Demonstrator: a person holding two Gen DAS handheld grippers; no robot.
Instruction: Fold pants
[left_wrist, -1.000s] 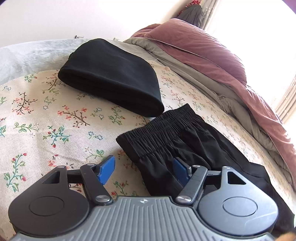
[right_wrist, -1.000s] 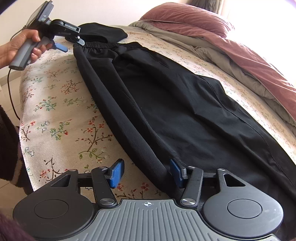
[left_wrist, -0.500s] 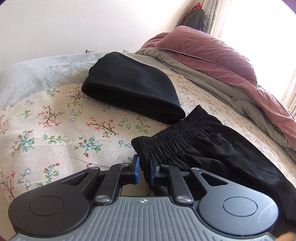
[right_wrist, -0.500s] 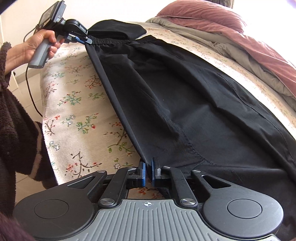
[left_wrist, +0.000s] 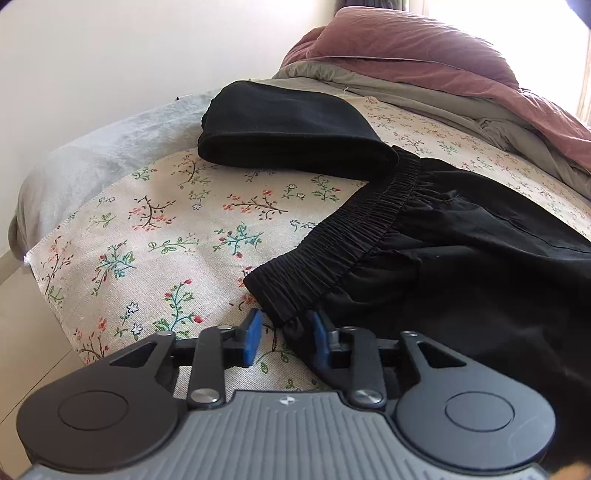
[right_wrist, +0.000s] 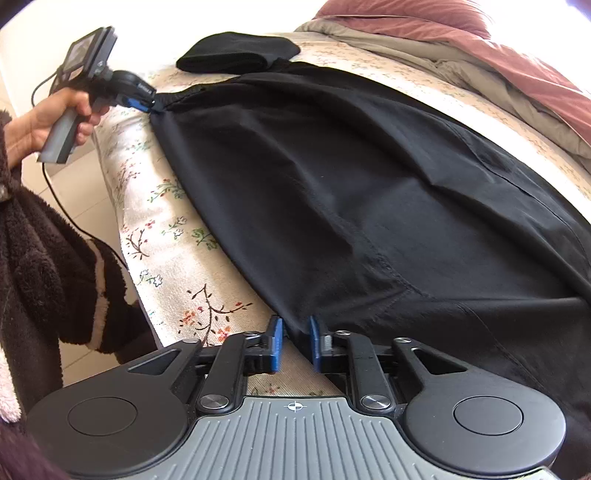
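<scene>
Both grippers, left (left_wrist: 284, 341) & right (right_wrist: 294, 344), open at the pants' (right_wrist: 351, 192) near edge, fabric between pads, not pinched. Prob re-grip next, then fold over.

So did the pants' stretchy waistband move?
Yes. The waistband slid along the floral sheet toward the folded black cloth, and its far end now touches that cloth; earlier a gap showed.

A home bedroom: floral-sheeted bed (left_wrist: 177, 236), rumpled duvet (left_wrist: 424, 48).
</scene>
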